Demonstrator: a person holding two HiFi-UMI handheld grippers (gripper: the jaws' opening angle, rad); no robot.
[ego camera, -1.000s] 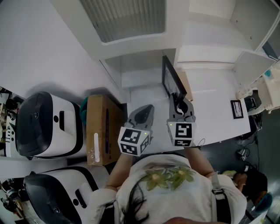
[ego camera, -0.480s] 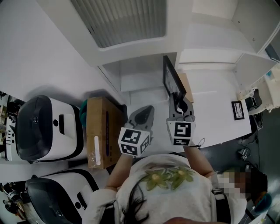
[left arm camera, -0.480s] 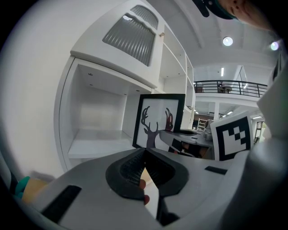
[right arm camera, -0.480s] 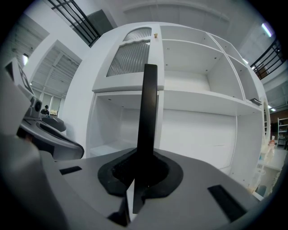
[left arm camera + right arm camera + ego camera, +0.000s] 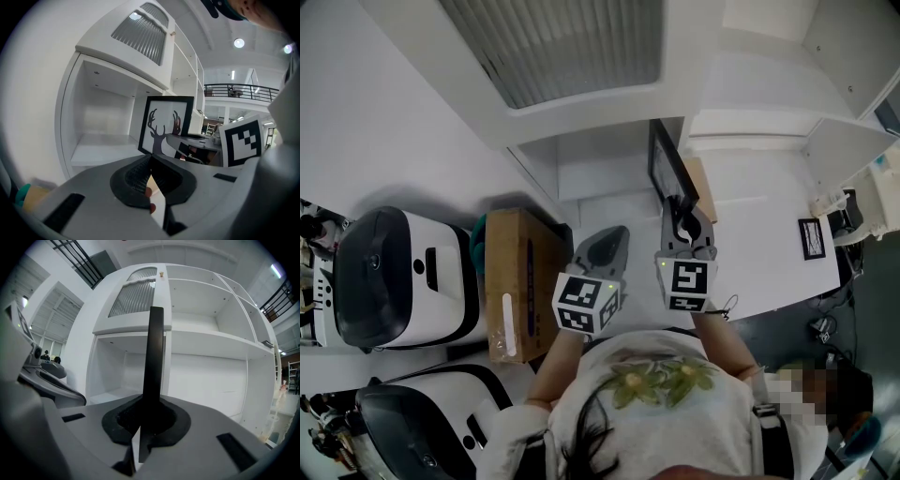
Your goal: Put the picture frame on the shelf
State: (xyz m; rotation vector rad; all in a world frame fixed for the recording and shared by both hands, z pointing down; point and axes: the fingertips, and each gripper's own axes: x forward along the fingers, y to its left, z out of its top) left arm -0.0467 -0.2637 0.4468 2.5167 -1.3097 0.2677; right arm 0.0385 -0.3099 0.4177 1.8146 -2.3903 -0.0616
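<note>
Seen from above, a person [image 5: 675, 394] holds a black picture frame [image 5: 667, 171] upright in the right hand-held gripper [image 5: 682, 212], its jaws pinched on the frame's lower part. The frame carries a dark stag silhouette on white. It stands over the back edge of the white worktop [image 5: 759, 234], just in front of the white shelf [image 5: 602, 167] and facing its lower open compartment. In the right gripper view the frame shows edge-on, in line with the upright divider between that compartment and the wider bay to the right.

The left hand-held gripper [image 5: 612, 240] hovers just beside the right one, on its left. Its jaws are pressed together with nothing between them, and it points towards the same compartment.

A flat brown object [image 5: 699, 186] lies on the worktop just to the right of the frame. A brown cardboard box [image 5: 514, 281] sits just off the worktop's left edge, with two white-and-black machines [image 5: 403, 272] beyond it. A small black-bordered card [image 5: 807, 234] lies near the worktop's front right corner.
</note>
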